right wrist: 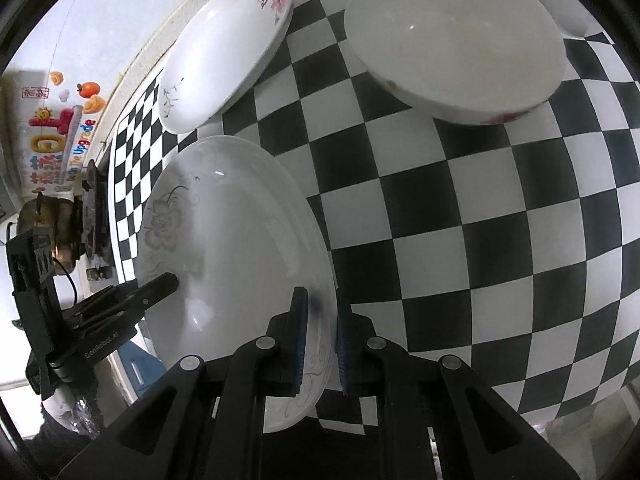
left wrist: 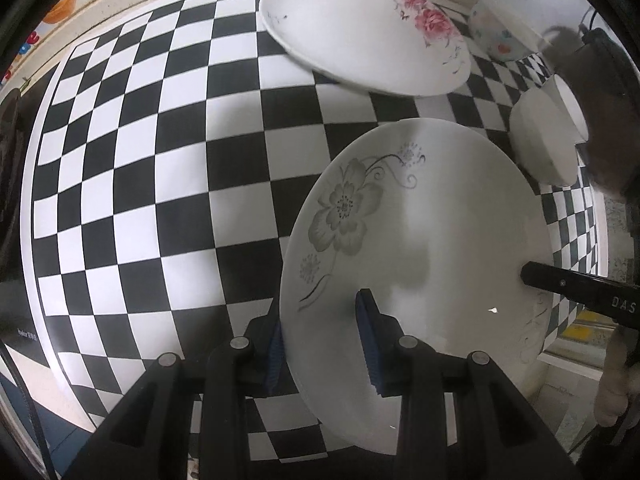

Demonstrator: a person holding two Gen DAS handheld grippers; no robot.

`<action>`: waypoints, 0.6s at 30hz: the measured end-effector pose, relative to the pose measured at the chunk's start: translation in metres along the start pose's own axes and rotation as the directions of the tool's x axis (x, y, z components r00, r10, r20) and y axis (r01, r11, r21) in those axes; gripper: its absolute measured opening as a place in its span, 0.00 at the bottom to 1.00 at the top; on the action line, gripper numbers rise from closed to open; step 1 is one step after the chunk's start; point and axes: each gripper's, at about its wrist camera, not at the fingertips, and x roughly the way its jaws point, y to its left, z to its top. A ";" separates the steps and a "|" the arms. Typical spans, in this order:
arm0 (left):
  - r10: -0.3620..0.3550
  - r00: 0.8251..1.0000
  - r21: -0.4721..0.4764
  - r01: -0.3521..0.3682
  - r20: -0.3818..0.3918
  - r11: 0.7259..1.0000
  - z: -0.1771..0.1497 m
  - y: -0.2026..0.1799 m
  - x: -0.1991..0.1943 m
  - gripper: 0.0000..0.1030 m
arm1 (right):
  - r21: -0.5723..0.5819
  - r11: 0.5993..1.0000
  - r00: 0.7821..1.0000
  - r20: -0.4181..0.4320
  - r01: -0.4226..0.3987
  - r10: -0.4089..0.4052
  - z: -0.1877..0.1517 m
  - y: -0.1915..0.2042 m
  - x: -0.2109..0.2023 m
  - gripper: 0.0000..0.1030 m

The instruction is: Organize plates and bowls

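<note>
Both tongs, left [left wrist: 320,344] and right [right wrist: 320,340], are clamped on opposite rims of the grey-flowered white ceramic plate [left wrist: 420,240], held just above the black-and-white checkered surface [left wrist: 140,160]. Sorting looks barely begun: the pink-flowered white plate [left wrist: 360,36] sits alone at 12 o'clock, the plain white bowl [left wrist: 544,136] at 2 o'clock, nothing visibly stacked.
</note>
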 end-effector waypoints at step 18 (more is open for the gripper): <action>0.042 0.998 -0.018 -0.043 -0.050 0.999 -0.007 0.002 0.012 0.31 | -0.054 0.995 0.996 -0.023 0.090 -0.091 0.002 0.011 0.012 0.17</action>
